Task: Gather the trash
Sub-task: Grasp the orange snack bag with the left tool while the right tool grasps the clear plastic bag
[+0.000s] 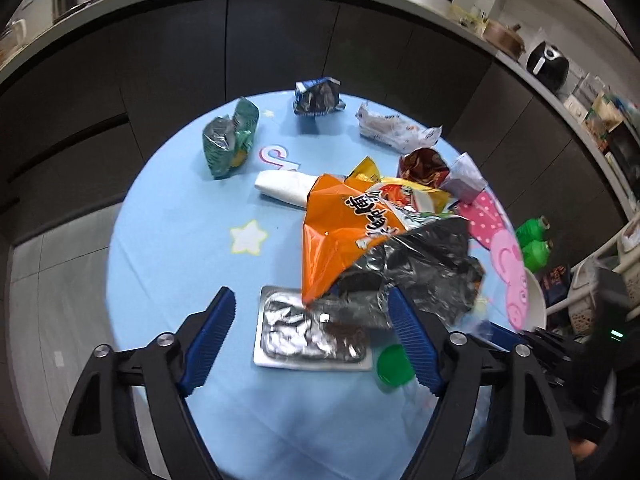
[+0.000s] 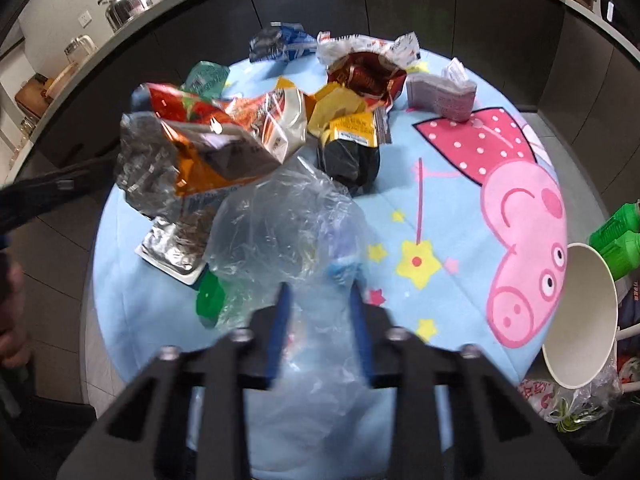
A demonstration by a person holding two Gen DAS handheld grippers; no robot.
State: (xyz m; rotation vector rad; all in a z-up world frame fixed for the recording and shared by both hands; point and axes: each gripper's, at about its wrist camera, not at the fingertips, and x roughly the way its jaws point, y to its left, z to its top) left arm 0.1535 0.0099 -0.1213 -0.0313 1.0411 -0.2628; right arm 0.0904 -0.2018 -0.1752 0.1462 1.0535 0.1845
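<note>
An orange snack bag [image 1: 352, 236] with a silver inside hangs in the air above the round table [image 1: 168, 248], just past my open left gripper [image 1: 312, 320]; it also shows in the right wrist view [image 2: 208, 144]. Its lower edge touches the right finger [image 1: 412, 336]. My right gripper [image 2: 320, 292] is shut on a clear plastic bag [image 2: 280, 224] and holds it over the table. More trash lies around: a foil tray [image 1: 308, 332], a green lid [image 1: 394, 366], a green bag [image 1: 230, 140], a blue wrapper [image 1: 318, 98], a white wrapper [image 1: 394, 130], a red-brown bag [image 1: 424, 166], a napkin roll [image 1: 284, 188].
A yellow-and-black bag [image 2: 352, 140] and a folded paper pack [image 2: 440, 96] lie at the table's far side. A paper cup [image 2: 580, 320] lies at the right edge, green bottles [image 2: 616, 236] beyond it. Dark cabinets [image 1: 240, 48] ring the table.
</note>
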